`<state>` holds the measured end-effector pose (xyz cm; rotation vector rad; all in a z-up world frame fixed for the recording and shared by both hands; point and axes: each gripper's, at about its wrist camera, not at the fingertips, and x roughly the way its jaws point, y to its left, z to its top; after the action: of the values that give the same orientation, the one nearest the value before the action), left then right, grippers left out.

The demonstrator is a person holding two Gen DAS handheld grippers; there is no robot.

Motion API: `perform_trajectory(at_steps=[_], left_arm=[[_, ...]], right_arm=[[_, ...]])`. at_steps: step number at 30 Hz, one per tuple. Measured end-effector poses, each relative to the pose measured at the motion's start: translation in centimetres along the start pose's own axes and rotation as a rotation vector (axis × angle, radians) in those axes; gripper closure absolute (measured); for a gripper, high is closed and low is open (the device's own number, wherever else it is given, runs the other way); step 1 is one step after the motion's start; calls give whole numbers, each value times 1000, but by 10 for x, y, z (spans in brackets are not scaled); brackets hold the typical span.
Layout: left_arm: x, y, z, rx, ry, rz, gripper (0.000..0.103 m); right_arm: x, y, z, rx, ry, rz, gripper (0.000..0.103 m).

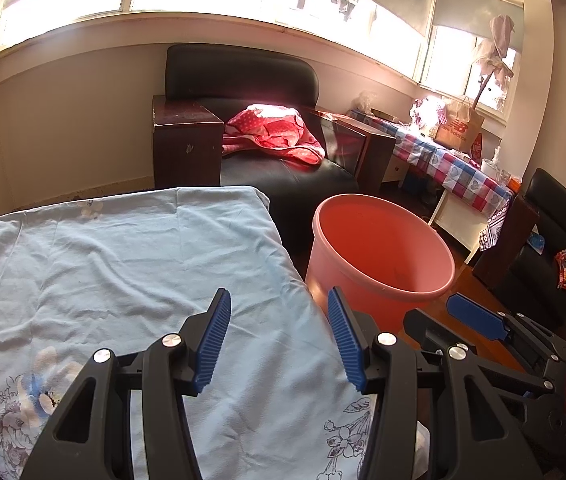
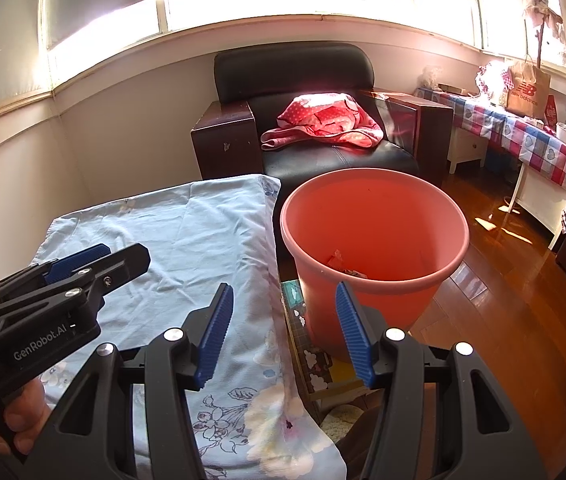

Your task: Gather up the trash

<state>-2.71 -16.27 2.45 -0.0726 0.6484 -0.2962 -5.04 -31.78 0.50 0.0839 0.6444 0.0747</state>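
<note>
A salmon-pink bucket (image 1: pixel 363 232) (image 2: pixel 363 208) stands just right of a table draped in a light blue floral cloth (image 1: pixel 143 260) (image 2: pixel 187 232). A few scraps of trash (image 2: pixel 347 270) lie at its bottom in the right wrist view. My left gripper (image 1: pixel 279 292) hovers over the cloth's right edge, open, with nothing between its blue pads. My right gripper (image 2: pixel 283 286) is held between the cloth's edge and the bucket, also open and holding nothing. Each gripper shows in the other's view: the right gripper (image 1: pixel 477 316) beside the bucket, the left gripper (image 2: pixel 95 264) over the cloth, held by a hand (image 2: pixel 15 420).
A black armchair (image 1: pixel 243 76) (image 2: pixel 291 68) with a red dotted blanket (image 1: pixel 275 128) (image 2: pixel 323 120) stands behind the table. A checked-cloth side table (image 1: pixel 455 172) (image 2: pixel 543 148) with a paper bag (image 2: pixel 527 92) lines the right wall. Wooden floor (image 2: pixel 503 280) lies right of the bucket.
</note>
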Motion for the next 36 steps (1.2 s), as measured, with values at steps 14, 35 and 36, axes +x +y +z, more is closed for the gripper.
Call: perform_trajectory(at_steps=[14,35,36], left_arm=[[-1,-1,-2,-2,2,0,53],[-2,-8,-10,4,11,-3,53],[-3,-8,-12,4,11,-3,53]], right_arm=[[2,0,-2,-1,5,-2,49],[5,-1,-7,3,8,-4,49],[5,-1,-7,3,9,-4,49]])
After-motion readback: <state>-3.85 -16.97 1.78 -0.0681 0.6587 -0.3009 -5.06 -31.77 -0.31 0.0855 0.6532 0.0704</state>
